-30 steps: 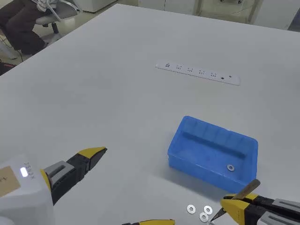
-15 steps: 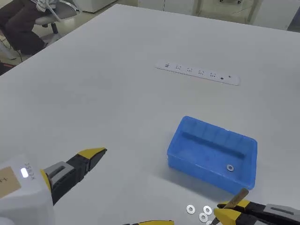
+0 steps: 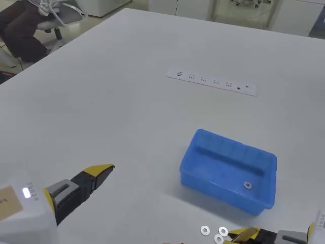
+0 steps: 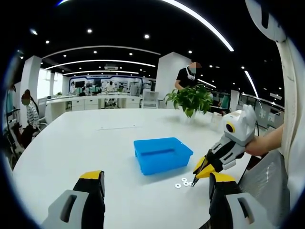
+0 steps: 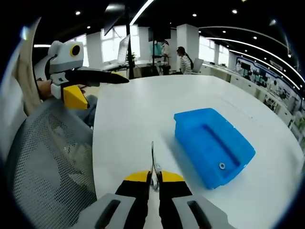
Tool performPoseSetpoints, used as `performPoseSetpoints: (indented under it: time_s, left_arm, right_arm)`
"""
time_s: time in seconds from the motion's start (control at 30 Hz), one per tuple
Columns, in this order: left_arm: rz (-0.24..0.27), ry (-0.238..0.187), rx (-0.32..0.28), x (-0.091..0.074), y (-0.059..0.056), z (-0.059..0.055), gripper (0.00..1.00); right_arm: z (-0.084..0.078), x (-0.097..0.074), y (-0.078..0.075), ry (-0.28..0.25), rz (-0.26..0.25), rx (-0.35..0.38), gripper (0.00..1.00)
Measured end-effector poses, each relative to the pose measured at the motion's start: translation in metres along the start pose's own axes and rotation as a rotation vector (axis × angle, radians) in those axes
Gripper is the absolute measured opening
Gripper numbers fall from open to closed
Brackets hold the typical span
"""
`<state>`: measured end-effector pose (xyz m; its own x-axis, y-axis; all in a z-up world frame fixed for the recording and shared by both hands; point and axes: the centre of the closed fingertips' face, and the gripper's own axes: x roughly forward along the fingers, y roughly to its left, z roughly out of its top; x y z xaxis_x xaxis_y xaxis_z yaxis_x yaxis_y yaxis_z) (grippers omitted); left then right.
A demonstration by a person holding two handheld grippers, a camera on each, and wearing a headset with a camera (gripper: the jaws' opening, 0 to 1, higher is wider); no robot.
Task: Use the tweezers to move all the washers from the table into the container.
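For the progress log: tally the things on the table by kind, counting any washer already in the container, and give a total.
Washers: 4
Blue container: 1
Tweezers: 1
Power strip: 1
Total: 7

I find the right gripper (image 3: pixel 244 235) cut off at the head view's bottom edge, and the tweezers (image 5: pixel 153 160) too fine at the tips to judge any hold.
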<state>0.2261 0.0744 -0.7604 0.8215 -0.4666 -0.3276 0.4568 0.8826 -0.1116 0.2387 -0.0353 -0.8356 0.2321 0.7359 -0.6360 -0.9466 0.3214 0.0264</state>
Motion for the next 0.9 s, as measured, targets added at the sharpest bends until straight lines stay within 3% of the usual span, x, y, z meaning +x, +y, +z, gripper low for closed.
performPoseSetpoints:
  time_s: [0.03, 0.1, 0.23, 0.33, 0.43, 0.63, 0.9]
  left_arm:
    - [-0.001, 0.000, -0.001, 0.000, 0.000, 0.000, 0.92]
    - [-0.001, 0.000, -0.003, 0.000, 0.000, 0.000, 0.92]
    - [-0.001, 0.000, -0.002, 0.000, 0.000, 0.000, 0.92]
    - [-0.004, 0.003, 0.000, 0.000, -0.001, 0.000, 0.92]
    - [-0.004, 0.003, 0.001, 0.000, -0.001, 0.000, 0.92]
    - [-0.001, -0.003, -0.002, 0.000, 0.001, 0.000, 0.92]
    - [0.005, -0.005, -0.002, -0.001, 0.002, 0.000, 0.92]
  right_arm:
    - [-0.001, 0.000, -0.003, -0.001, -0.030, -0.003, 0.03]
    - [0.000, 0.000, -0.003, -0.011, -0.036, 0.008, 0.02]
    - [0.002, 0.001, -0.008, -0.057, -0.059, 0.123, 0.02]
    - [0.002, -0.003, -0.017, -0.113, -0.041, 0.320, 0.02]
    - [0.010, -0.014, -0.029, -0.222, -0.032, 0.491, 0.03]
    - [0.011, -0.025, -0.042, -0.233, -0.052, 0.515, 0.03]
    - [0.029, -0.033, -0.048, -0.265, -0.050, 0.492, 0.03]
